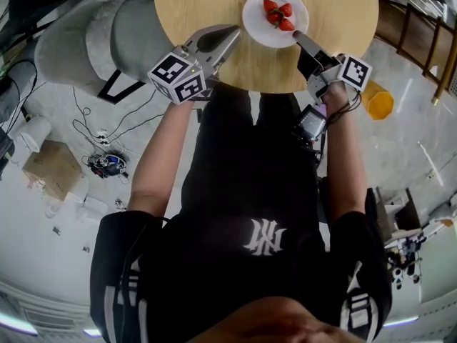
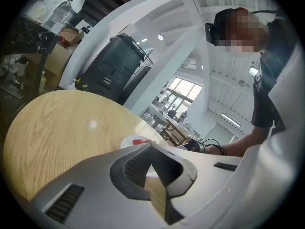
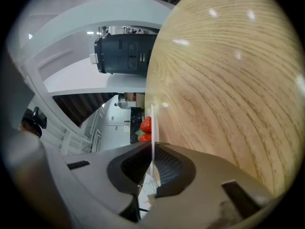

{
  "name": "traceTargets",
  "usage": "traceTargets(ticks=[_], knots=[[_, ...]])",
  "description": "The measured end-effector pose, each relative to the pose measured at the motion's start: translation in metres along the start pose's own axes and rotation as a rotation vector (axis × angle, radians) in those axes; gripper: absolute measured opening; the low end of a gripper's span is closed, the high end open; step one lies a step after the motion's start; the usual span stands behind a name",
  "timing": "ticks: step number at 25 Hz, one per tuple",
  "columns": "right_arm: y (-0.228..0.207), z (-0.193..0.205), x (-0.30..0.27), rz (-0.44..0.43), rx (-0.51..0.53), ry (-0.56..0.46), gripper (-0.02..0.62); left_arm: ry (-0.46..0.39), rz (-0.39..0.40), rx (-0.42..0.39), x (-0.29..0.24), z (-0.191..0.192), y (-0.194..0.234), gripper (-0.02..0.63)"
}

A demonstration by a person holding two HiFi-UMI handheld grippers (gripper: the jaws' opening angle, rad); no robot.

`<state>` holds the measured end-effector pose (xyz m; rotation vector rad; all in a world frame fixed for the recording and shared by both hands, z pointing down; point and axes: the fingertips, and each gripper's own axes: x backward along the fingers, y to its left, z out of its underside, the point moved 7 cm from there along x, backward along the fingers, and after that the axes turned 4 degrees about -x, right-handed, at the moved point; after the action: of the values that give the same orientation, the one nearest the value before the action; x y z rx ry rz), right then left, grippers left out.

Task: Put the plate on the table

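On the table [image 1: 328, 48], plate [image 1: 258, 28] of strawberries [image 1: 278, 14], rim in grip of right tool [image 1: 298, 34]; left tool [image 1: 234, 31] closed.

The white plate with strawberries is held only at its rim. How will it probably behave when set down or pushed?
The plate looks thin but stiff: it shows no sag though the right gripper pinches only one edge. The loose strawberries may roll if it tilts. On the smooth table it would probably slide.

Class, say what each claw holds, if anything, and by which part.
The right claw grips the plate by its rim, at the edge nearest the person. The left claw is shut and holds nothing.
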<state>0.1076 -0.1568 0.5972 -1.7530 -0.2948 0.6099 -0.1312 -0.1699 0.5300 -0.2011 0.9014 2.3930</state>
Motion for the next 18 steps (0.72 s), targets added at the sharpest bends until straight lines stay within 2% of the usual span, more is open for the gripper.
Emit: traceTargets(ticks=[18], knots=[[-0.0074,0.0034,-0.0025,0.026,-0.012,0.002,0.017,0.023,0.005,-0.003,-0.01,0.006,0.001,0.002]])
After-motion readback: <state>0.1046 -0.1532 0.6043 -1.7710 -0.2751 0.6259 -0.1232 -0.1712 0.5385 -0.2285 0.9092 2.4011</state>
